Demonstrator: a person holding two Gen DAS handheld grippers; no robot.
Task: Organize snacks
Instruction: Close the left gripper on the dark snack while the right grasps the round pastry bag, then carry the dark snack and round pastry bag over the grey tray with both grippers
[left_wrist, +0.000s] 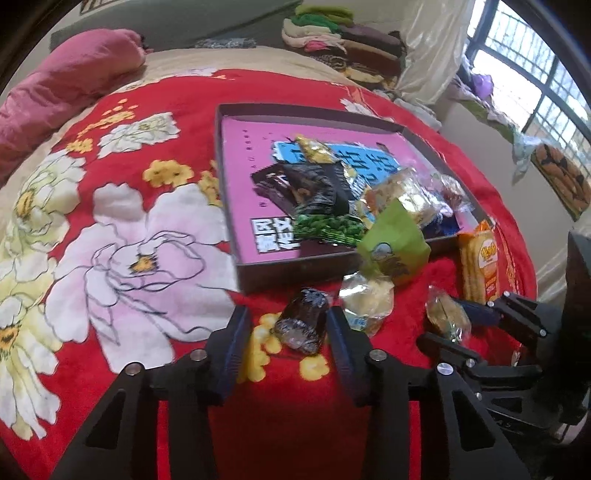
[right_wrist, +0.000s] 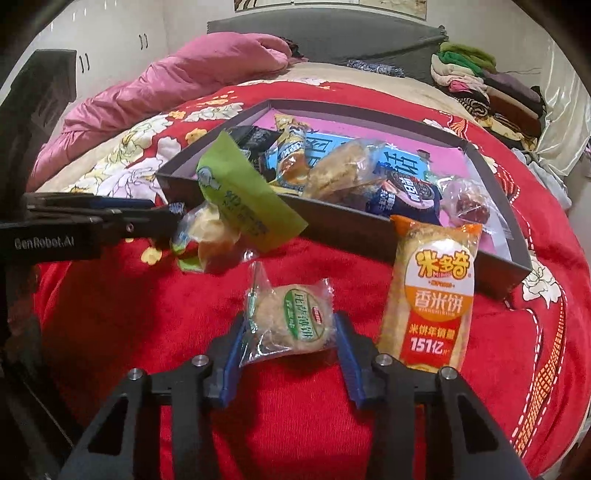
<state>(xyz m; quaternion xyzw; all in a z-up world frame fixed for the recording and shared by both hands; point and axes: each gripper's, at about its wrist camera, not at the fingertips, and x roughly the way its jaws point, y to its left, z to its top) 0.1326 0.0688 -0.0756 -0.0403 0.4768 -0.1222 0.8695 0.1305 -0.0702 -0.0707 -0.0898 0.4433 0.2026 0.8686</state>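
Snacks lie half sorted on a red flower-printed blanket (left_wrist: 122, 236), where a shallow dark cardboard box with a pink printed floor (left_wrist: 258, 269) already holds a jumble of packets at 12 o'clock from both tools. The left gripper (left_wrist: 288, 332) straddles a dark foil-wrapped snack (left_wrist: 301, 325); its right pad touches the wrapper, but a gap shows on the left, so no firm grasp is judged yet. The right gripper (right_wrist: 288, 328) has its blue pads pressed against a clear-wrapped round biscuit with a green label (right_wrist: 291, 317), clenched on the wrapper edges. Left outside the box: a tall orange rice-cracker pack (right_wrist: 430, 291) at 2 o'clock from the right gripper, a green paper pouch (right_wrist: 243, 195) leaning over the box wall, and a clear-wrapped yellow pastry (right_wrist: 210, 236) beside it. Roughly half remains, by this view. Packets deep in the box overlap and blur, so their count is unclear.
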